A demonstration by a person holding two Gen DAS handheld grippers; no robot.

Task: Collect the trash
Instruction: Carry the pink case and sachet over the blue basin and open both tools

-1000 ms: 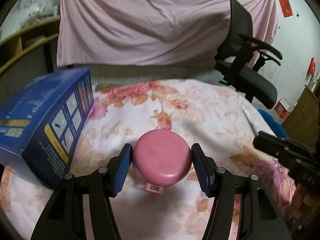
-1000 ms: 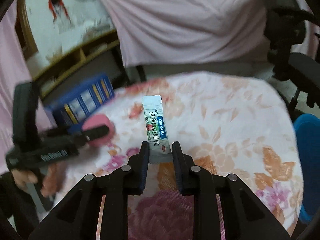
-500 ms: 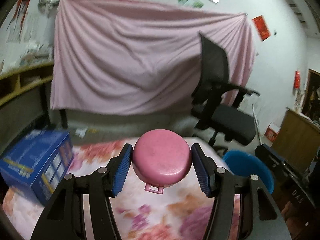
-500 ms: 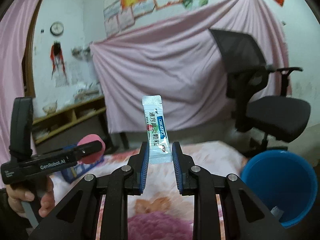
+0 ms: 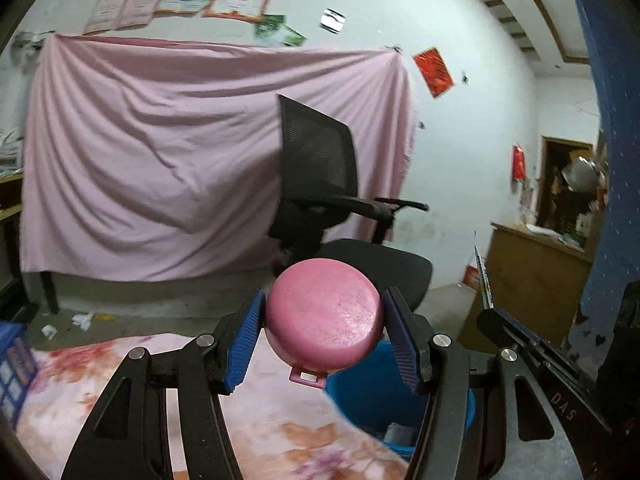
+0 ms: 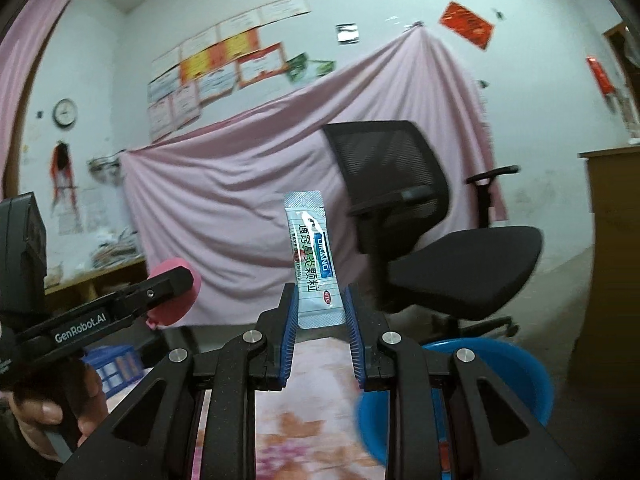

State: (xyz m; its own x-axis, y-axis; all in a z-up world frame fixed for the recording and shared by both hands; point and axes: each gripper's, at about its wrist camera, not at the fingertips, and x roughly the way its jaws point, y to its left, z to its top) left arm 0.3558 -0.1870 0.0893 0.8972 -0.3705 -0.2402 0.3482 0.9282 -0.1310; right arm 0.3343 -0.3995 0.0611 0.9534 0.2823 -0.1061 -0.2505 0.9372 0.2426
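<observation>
One "DIKANG" sachet [image 6: 314, 264], "GenRobot.AI" gripper [image 6: 172, 286]

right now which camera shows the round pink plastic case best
The left wrist view: the round pink plastic case fills the centre, clamped between the left tool's blue pads. The right wrist view shows only its edge behind that tool's finger.

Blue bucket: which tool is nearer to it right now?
Right, as far as the views show. The right tool, holding the sachet, sits just left of the blue bucket. The left tool, gripping the pink round case, is farther left.
</observation>
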